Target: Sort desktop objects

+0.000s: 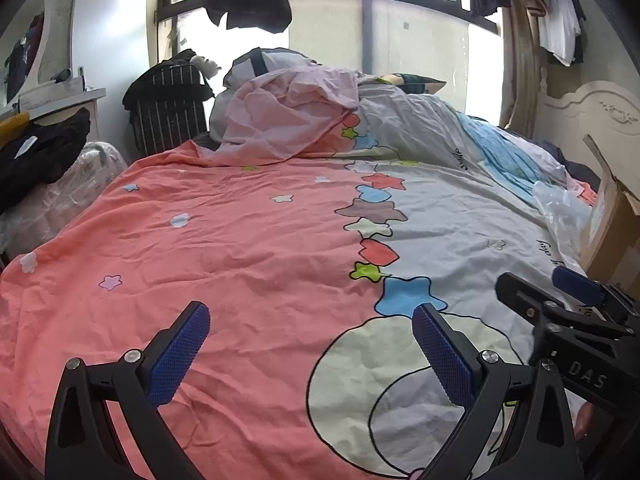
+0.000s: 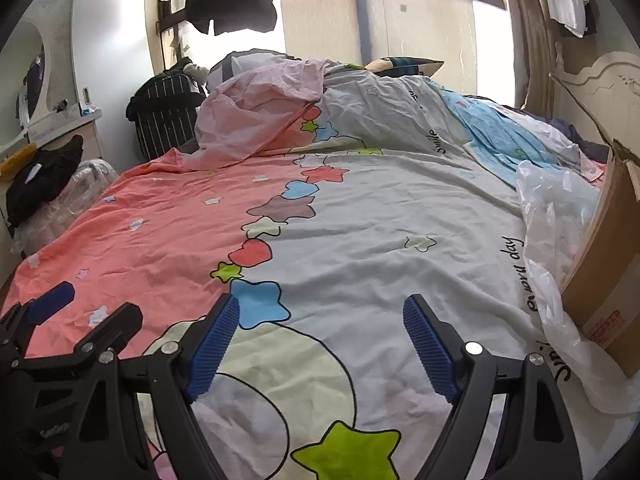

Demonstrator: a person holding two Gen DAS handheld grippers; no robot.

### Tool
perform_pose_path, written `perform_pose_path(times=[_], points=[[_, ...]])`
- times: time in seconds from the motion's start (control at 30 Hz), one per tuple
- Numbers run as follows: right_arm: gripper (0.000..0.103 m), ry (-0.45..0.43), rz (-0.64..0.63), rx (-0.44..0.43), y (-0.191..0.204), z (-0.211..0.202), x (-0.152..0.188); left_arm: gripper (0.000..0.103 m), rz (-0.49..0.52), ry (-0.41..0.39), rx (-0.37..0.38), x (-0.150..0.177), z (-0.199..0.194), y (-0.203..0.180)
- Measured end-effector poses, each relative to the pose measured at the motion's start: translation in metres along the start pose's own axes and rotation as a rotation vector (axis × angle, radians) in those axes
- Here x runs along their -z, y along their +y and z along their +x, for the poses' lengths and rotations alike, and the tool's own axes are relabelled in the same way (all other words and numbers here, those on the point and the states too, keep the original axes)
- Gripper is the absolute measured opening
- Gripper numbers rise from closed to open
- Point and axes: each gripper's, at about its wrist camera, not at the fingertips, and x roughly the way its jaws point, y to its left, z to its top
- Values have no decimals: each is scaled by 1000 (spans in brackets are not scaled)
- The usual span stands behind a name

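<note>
A bed cover with a pink half (image 1: 224, 248) and a white half printed with coloured stars (image 2: 380, 220) fills both views. My left gripper (image 1: 312, 312) hovers over the pink and white part with its blue pads wide apart and nothing between them. My right gripper (image 2: 322, 304) hangs over the white part, also open and empty. In the left wrist view the right gripper (image 1: 540, 284) shows at the right edge. In the right wrist view the left gripper (image 2: 100, 304) shows at the lower left. No small desktop objects lie on the cover.
A cardboard box (image 2: 604, 264) stands at the bed's right edge with a crumpled clear plastic bag (image 2: 552, 224) against it. Rumpled pink bedding (image 1: 288, 116) is heaped at the far end. A dark striped bag (image 1: 168, 112), dark clothes (image 1: 40, 152) and a white desk (image 1: 60, 100) lie left.
</note>
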Motion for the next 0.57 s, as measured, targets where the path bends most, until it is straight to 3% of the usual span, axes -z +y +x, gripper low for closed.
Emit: perform_pose_path(times=[0.57], points=[[82,1,-20,-2,4,-4,3,103,1,30,-22,1,9,3]])
